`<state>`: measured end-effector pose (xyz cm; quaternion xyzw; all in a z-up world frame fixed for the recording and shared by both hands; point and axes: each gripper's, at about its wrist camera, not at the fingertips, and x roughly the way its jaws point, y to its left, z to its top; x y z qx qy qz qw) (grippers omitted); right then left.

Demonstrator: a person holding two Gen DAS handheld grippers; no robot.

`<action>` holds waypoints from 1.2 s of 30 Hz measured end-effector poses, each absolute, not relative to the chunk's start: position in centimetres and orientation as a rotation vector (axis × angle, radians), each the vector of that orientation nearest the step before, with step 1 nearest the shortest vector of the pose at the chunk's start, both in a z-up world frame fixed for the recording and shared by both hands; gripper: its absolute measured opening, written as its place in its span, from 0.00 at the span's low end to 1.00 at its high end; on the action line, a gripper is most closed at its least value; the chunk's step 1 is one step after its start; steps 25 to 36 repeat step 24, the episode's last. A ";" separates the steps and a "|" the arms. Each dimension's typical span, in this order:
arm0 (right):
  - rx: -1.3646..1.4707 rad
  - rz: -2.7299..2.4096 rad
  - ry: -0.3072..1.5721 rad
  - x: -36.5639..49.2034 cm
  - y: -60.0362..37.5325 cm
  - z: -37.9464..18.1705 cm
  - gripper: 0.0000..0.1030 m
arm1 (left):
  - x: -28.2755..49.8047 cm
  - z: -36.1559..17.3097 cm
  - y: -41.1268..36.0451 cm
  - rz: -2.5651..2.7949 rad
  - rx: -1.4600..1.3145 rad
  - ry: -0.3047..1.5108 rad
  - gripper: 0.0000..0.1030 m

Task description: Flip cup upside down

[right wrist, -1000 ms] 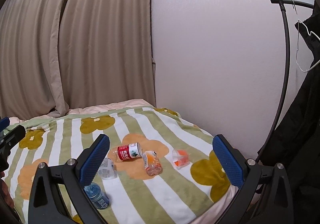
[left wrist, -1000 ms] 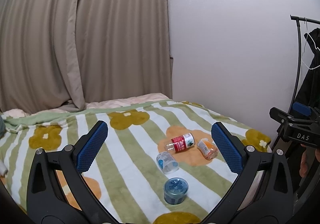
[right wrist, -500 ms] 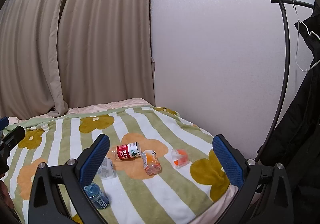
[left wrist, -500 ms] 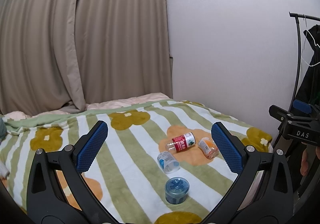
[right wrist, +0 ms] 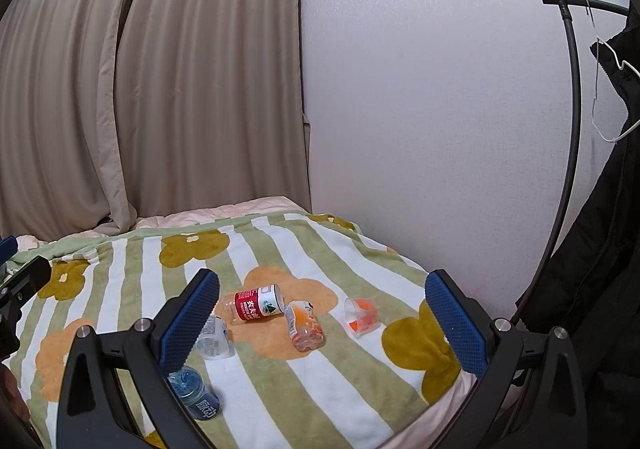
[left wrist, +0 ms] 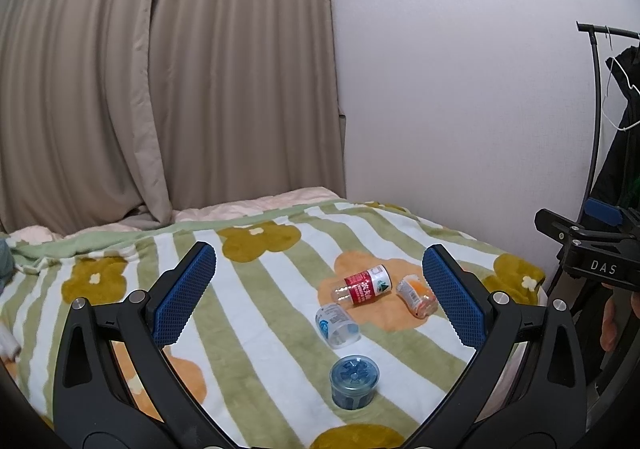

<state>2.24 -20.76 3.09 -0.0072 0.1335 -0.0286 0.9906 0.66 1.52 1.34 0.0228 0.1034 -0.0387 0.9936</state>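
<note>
We hold the left gripper (left wrist: 318, 289) and right gripper (right wrist: 322, 319) above the green-and-white striped flower blanket (right wrist: 328, 377), jaws spread wide, nothing between them. In the right view, the small clear plastic cup with orange inside (right wrist: 361, 316) lies on its side at 2 o'clock, just beside the orange-labelled clear bottle (right wrist: 304, 325). The red-labelled bottle (left wrist: 365, 285) lies at 12 o'clock in the left view.

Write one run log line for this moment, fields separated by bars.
phase: approach | left gripper: open, empty | right gripper: open, empty | orange cup: on its side on blanket, untouched
</note>
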 end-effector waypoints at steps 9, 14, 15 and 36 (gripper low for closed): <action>-0.015 -0.058 0.268 2.2 -20.8 3.1 1.00 | 0.5 1.3 1.4 -0.075 0.048 0.200 1.00; -0.015 -0.058 0.269 2.3 -20.8 3.0 1.00 | 0.1 1.6 1.6 -0.010 0.062 0.170 1.00; -0.015 -0.058 0.269 2.3 -20.9 3.0 1.00 | 0.1 1.7 1.6 -0.005 0.061 0.165 1.00; -0.015 -0.057 0.270 2.3 -20.9 3.0 1.00 | -0.1 1.9 2.2 -0.013 0.053 0.152 1.00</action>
